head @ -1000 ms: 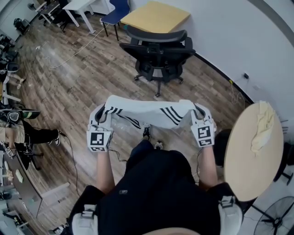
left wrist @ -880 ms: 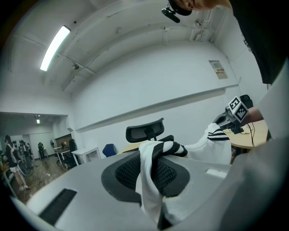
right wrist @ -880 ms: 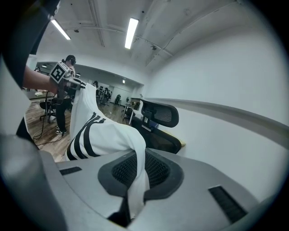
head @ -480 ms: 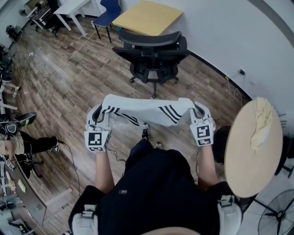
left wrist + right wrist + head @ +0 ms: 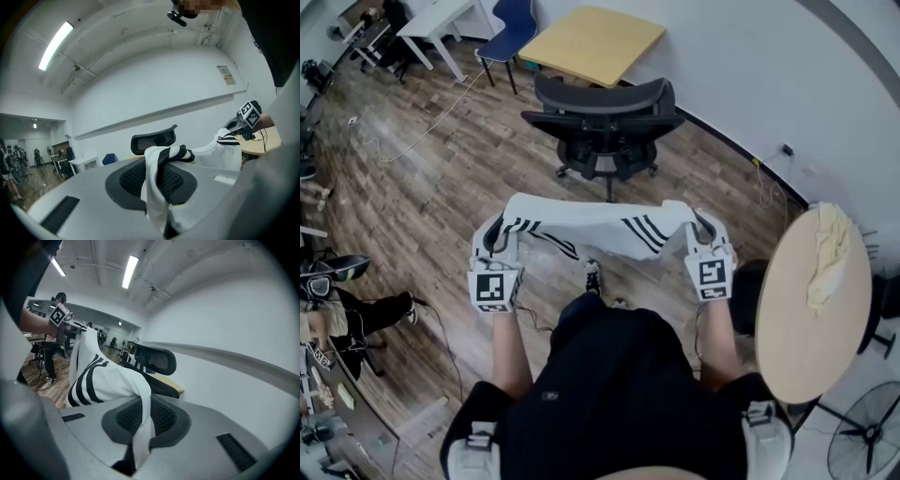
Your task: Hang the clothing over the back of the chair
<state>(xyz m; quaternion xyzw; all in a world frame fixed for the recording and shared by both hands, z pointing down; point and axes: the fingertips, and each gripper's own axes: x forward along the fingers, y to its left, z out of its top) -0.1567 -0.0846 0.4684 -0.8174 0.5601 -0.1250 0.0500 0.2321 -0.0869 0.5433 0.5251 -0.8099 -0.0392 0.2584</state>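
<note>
**Head view.** The left gripper and right gripper hold the garment stretched flat between them, 1 edge in each. The garment is white with black stripes in sets of 3. The chair stands ahead of both grippers and well apart from them, with bare floor between. Its back faces the person. A round table lies just right of the right gripper.

**Left gripper view.** The jaws are pressed together on a bunched fold of the garment, which runs off to the right toward the other gripper. The chair's headrest shows beyond the jaws, straight ahead.

**Right gripper view.** The jaws pinch the opposite edge of the garment, which sweeps left toward the left gripper. The chair back shows beyond the jaws, slightly right of centre.

**Step in hand.** This reads as the carry to the chair; nothing is hung yet. The next move calls for closing the gap, lifting both grippers above the backrest, and keeping the span taut and level so the cloth drapes evenly on release.

**Writing.** The gripper cubes carry square markers only. A wall notice is too small to read. No brand name is legible on the garment.
</note>
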